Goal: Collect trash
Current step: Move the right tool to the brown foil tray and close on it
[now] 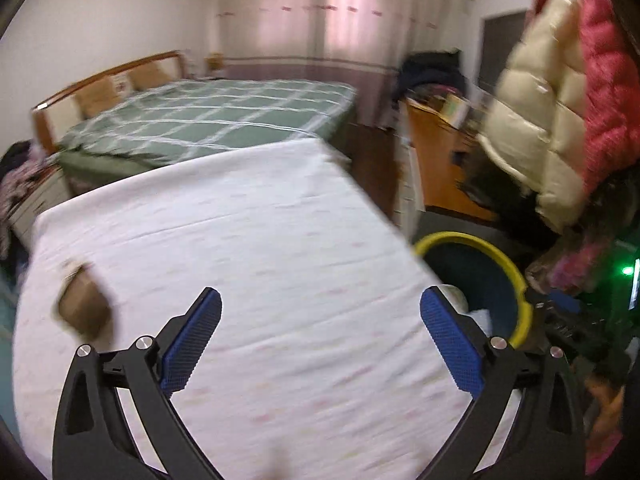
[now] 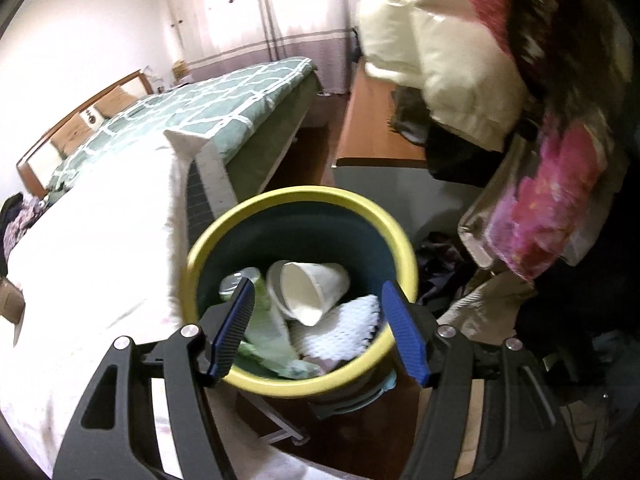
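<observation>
The white-covered table (image 1: 248, 240) has the yellow-rimmed bin (image 2: 298, 216) just off its right edge, handy for dropping trash. The right claw (image 2: 318, 328) hangs half-open and empty over the bin's paper cup (image 2: 310, 292), while the left claw (image 1: 320, 340) gapes wide and empty over the table, probably bound for the brown box (image 1: 84, 308) at near left.

White-clothed table (image 1: 256, 240), brown box (image 1: 85, 309)

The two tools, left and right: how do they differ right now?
The left tool stands wide open over the white tabletop, while the right tool is less widely open above the yellow-rimmed bin. The left tool has a brown cardboard box lying off to its side; the right tool looks down on a white paper cup in the bin. Both are empty, with blue pads.
</observation>
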### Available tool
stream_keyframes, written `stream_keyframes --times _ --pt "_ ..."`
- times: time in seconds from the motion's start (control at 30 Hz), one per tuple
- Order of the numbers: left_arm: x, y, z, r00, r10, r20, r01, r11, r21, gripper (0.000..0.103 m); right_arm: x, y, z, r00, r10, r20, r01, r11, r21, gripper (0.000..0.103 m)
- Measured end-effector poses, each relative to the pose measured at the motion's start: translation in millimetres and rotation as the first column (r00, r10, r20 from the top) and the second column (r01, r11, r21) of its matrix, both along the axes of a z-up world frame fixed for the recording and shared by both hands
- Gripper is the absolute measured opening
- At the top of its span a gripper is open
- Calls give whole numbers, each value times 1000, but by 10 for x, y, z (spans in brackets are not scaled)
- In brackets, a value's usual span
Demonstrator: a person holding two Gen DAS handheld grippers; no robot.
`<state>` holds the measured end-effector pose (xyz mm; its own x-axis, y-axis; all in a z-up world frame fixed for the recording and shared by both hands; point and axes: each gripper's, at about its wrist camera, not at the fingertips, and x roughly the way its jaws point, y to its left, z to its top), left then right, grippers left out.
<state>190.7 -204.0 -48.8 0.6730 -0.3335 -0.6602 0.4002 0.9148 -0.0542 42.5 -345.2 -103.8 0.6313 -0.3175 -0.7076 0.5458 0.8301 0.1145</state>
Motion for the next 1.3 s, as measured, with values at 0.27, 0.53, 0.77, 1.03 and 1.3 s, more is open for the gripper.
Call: stream_keyframes --times 0.27,0.53,0.77,1.03,1.3 --pt "-12 1265 -210 972 235 -25 -235 972 -21 98 326 582 77 992 123 -12 -124 992 -37 66" --pt "-43 2384 -443 889 458 -21 -459 889 -10 98 793 1428 83 947 317 -49 -319 946 -63 66" --pt "-114 3001 -644 823 568 -25 -568 823 10 98 1219 2300 223 868 495 -39 -496 866 -65 66" --pt "-132 3248 -807 814 577 -74 -580 815 -27 98 1673 3290 347 719 694 -45 -694 713 -101 67" --pt "-56 3262 -850 811 574 -110 -582 812 -51 98 2094 3768 155 591 799 -110 -807 585 -81 67"
